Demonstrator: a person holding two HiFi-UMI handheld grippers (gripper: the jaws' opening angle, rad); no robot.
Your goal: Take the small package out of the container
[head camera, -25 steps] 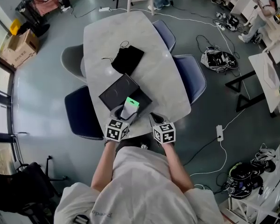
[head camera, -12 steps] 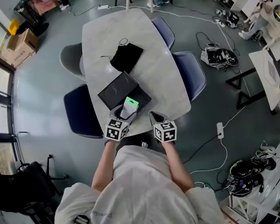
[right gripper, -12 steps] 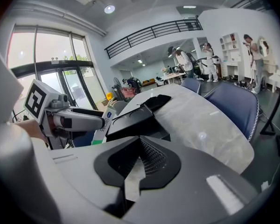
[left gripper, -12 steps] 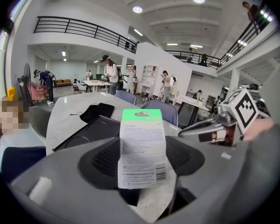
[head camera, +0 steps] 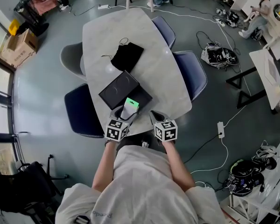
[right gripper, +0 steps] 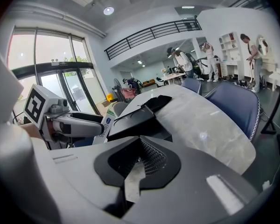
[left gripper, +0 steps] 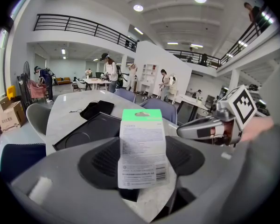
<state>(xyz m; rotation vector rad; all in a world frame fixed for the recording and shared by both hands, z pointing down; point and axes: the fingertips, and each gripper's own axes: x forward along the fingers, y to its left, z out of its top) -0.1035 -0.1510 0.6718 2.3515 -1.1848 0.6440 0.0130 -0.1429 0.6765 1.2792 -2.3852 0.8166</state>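
My left gripper is shut on a small white package with a green top, held upright just in front of the black container. In the left gripper view the package stands between the pads, its printed label facing the camera, with the open black container behind it. The right gripper sits beside it near the table's front edge, jaws together and empty. From the right gripper view, the pads meet with only marble below, and the container lies ahead.
A black drawstring pouch lies further back on the marble table. Blue and grey chairs ring the table. Cables and bags lie on the floor at the right. People stand in the far background.
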